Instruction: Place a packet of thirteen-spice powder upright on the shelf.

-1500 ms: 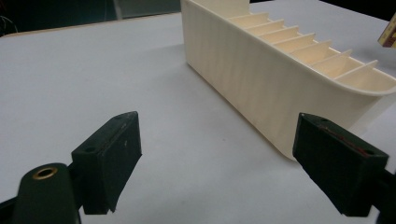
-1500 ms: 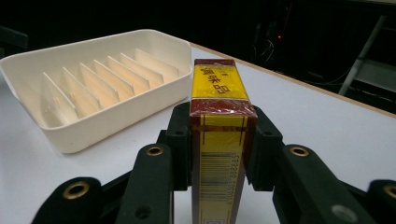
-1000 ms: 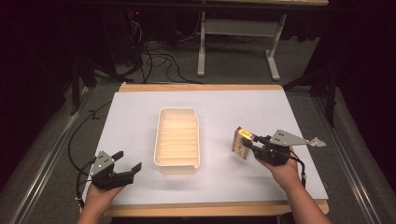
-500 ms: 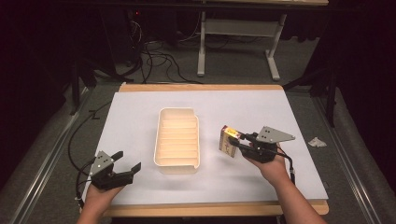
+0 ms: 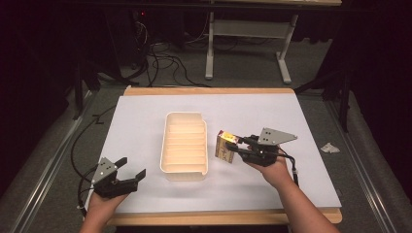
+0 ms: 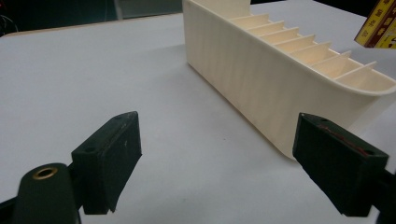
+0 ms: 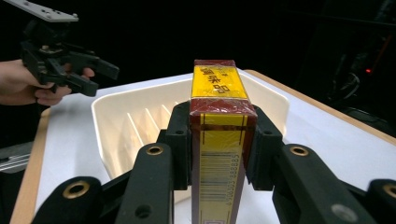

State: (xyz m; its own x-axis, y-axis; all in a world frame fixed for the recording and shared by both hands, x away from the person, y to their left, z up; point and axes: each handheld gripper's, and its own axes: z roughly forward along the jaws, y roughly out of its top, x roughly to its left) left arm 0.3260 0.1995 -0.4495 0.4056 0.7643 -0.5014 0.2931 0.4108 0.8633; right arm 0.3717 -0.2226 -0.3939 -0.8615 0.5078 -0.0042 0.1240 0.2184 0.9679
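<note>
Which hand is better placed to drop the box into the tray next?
The right gripper: its fingers grip the yellow box beside the tray. The left gripper is open and farther off.

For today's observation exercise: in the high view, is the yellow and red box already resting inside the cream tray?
No: the box is clamped in the right gripper, beside the tray, outside its right wall.

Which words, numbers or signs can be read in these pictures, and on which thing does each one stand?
Yellow and dark red cardboard box, top face: dark printed characters, too blurred to read.
The same box, face toward the camera: a barcode with a row of digits beside it, too small to read surely.
The same box in the left gripper view: dark marks along its edge, unreadable.
Cream plastic tray with dividers: no text.
</note>
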